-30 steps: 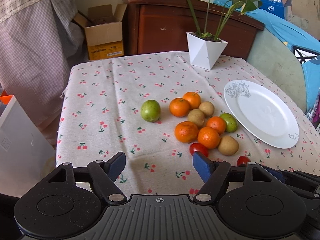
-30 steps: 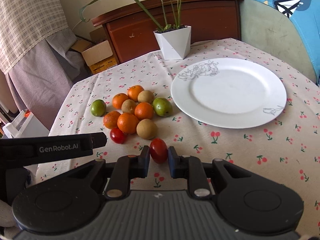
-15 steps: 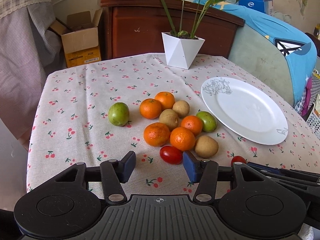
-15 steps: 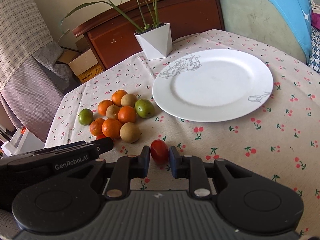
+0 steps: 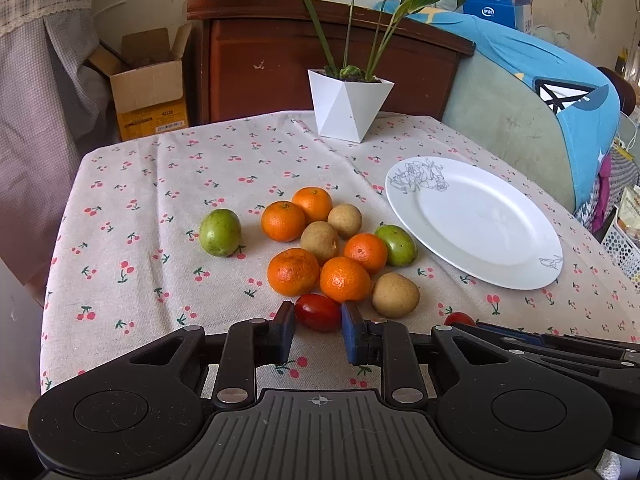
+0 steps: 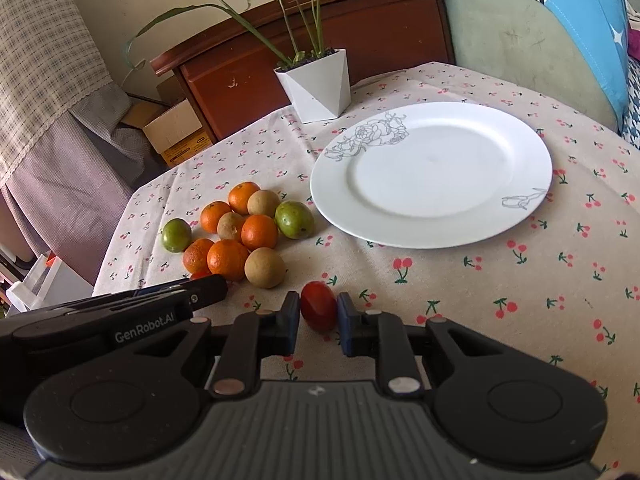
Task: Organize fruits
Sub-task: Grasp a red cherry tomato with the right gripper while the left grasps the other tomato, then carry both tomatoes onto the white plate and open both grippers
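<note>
Partly hidden tomato, behind left gripper

Two black handheld grippers, side by side, both angled downward

The left black two-finger gripper with blue pads has its jaws drawn in, the pads pressing a small red cherry tomato from either side. The right black two-finger gripper with blue pads is likewise clamped on a second small red cherry tomato, just beside the left one's body.
</note>
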{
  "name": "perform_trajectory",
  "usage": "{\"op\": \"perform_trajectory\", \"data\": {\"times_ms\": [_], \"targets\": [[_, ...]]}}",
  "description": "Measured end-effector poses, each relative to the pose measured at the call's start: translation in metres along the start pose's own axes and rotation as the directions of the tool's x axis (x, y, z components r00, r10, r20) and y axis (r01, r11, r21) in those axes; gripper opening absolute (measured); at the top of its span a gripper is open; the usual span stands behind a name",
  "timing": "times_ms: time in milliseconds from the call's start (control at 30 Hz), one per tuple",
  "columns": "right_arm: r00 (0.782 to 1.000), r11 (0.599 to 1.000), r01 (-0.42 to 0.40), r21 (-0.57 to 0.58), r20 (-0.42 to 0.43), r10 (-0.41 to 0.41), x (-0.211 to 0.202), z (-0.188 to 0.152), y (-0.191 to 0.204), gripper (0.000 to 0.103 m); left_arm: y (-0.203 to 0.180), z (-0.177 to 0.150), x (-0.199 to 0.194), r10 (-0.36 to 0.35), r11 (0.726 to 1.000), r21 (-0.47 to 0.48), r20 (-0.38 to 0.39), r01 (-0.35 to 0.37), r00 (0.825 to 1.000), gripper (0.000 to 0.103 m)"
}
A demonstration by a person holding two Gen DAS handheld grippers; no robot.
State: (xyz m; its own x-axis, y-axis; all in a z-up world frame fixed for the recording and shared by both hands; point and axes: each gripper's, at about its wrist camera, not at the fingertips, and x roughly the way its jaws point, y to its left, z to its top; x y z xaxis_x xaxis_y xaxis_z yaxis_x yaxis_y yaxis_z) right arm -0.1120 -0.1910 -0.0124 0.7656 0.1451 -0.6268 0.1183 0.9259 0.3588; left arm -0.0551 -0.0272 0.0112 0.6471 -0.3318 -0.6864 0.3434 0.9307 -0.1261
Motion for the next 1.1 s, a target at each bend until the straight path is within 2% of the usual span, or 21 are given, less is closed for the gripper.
{"op": "perform_trajectory", "data": {"times_ms": [233, 467, 700, 1100], "targets": [[0.999, 0.999, -0.005, 0.047, 0.037, 0.003, -0.007, 0.007, -0.008, 0.020, -0.002, 0.005, -0.012, -0.015, 1.000, -0.010, 0.028, 0.015, 0.999, 0.023], [0.994, 0.993, 0.009, 0.117, 0.103, -0.021, -0.014, 0.020, -0.027, 0.020, -0.017, 0.018, -0.017, -0.075, 0.997, 0.014, 0.070, 0.074, 0.995, 0.023], [0.988, 0.981, 0.033, 0.193, 0.141, -0.061, -0.012, 0.029, -0.049, 0.020, -0.038, 0.031, 0.000, -0.131, 0.991, 0.043, 0.071, 0.128, 0.989, 0.023], [0.988, 0.963, 0.049, 0.265, 0.128, -0.085, -0.001, 0.030, -0.067, 0.021, -0.062, 0.043, 0.039, -0.173, 0.984, 0.054, 0.038, 0.171, 0.984, 0.023]]}}
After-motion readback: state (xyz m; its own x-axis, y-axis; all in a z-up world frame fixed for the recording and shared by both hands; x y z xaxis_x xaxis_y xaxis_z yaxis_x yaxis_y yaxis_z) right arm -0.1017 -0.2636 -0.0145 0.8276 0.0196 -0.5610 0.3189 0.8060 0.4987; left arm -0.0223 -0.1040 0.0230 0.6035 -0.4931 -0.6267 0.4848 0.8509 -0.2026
